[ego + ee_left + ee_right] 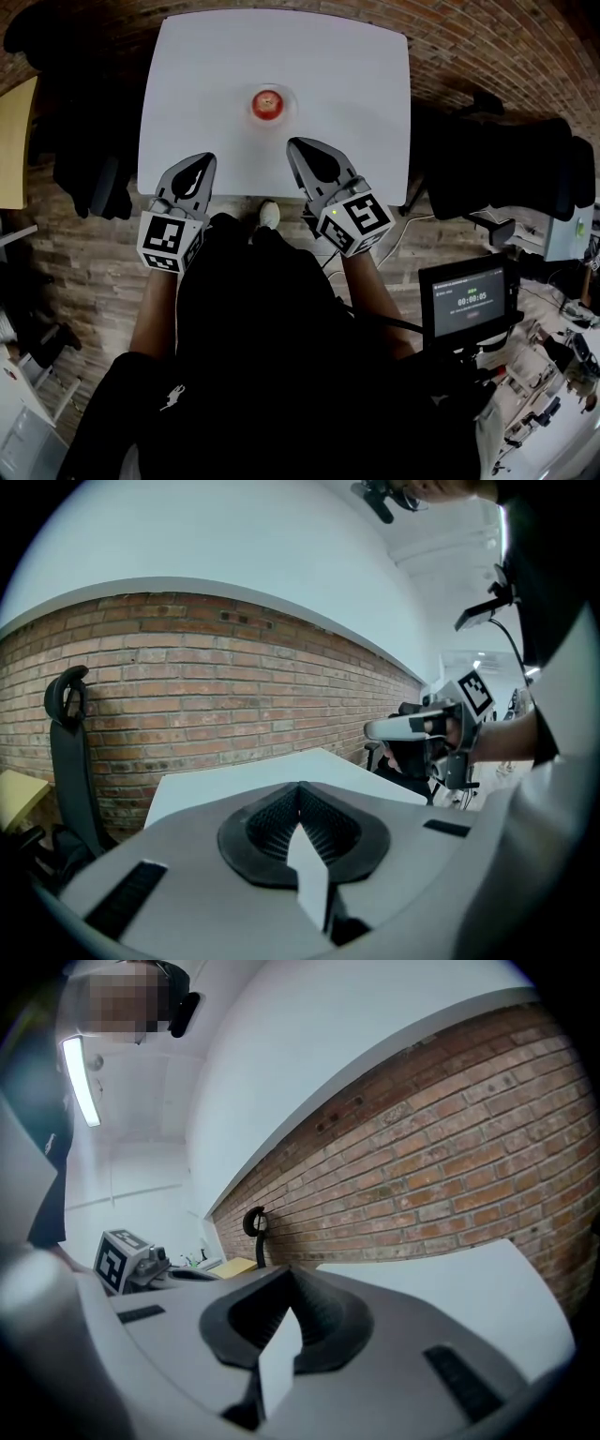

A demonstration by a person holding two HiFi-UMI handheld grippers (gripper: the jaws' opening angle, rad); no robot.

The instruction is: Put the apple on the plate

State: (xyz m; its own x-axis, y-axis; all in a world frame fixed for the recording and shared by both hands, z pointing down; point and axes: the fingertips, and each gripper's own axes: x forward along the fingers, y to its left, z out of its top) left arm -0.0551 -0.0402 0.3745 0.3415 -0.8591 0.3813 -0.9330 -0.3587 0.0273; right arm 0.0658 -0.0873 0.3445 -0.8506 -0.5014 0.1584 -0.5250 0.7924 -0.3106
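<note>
L claw [208, 157], R claw [292, 142] closed; apple [267, 103] on plate [292, 103], prob. stem-up

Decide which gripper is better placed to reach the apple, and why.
Right, probably: the right gripper sits closer to the apple than the left gripper. Both are shut and empty, so either must open first.

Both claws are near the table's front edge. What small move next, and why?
Probably just pull back: the apple already sits on the plate, and the left claw and right claw are shut and empty, short of it.
</note>
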